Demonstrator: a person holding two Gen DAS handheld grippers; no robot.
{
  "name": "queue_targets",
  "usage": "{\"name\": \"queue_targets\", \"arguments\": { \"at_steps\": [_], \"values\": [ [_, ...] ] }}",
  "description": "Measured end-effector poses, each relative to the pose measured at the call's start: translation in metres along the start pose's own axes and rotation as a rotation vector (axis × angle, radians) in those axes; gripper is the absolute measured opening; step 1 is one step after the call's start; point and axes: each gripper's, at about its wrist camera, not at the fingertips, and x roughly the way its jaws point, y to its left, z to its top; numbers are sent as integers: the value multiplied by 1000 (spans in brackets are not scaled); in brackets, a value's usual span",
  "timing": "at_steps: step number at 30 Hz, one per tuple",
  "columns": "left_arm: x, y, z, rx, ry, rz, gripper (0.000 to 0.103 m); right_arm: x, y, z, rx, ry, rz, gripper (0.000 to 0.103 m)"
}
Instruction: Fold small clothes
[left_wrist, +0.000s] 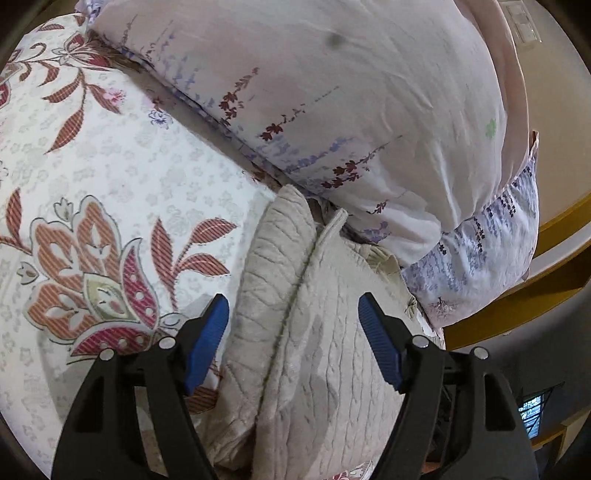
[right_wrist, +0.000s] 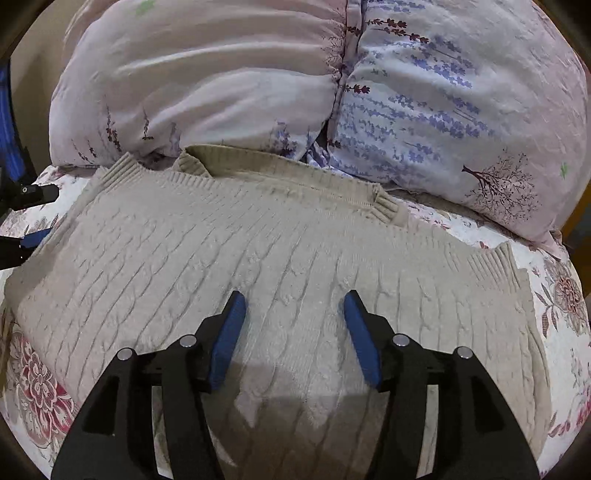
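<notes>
While angled down, both grippers (left_wrist: 293, 306) (right_wrist: 294, 304) hover open-jawed over sweater (right_wrist: 258, 258).

Sweater (right_wrist: 280, 258): near hem runs off the bottom edge of the right wrist view, behind the right gripper (right_wrist: 293, 301); its far neckline tucks against the pillows (right_wrist: 258, 74), contact line in shadow.

Left wrist view: the sweater's lower part is cut off by the bottom edge and covered by the left gripper (left_wrist: 293, 306) arms.

Bedsheet (left_wrist: 110, 166) under the sweater hidden throughout (only the floral margins show).

Pillows cropped by the top edge in both views; a dark smudge on one, too blurred to identify.

Wall switch plate (left_wrist: 522, 22) at the top right corner, soft and partly cropped.
</notes>
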Motion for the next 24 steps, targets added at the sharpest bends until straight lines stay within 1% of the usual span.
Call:
{"name": "queue_targets", "arguments": {
  "at_steps": [3,9,11,13,17,18,19,21,24],
  "values": [
    [3,-3,0,7,2,-1,72,2,-5,0,14,4,20,58],
    [10,-12,-3,29,7,3,72,1,-6,-1,16,0,26,58],
    [14,-14,-5,25,22,-4,66,3,-5,0,16,0,29,58],
    [17,-14,-7,14,35,-11,57,4,-5,0,15,0,30,58],
    [22,-13,-10,-5,63,-27,45,4,-5,0,16,0,31,58],
    [23,-14,-11,-6,69,-26,37,4,-5,1,16,0,31,58],
    [25,-14,-12,-6,78,-23,23,4,-5,1,16,-1,32,58],
    [26,-17,-12,-5,83,-32,21,5,-5,1,15,-1,33,58],
    [19,-29,-9,-3,62,-87,19,5,-4,2,17,2,34,58]
  ]
}}
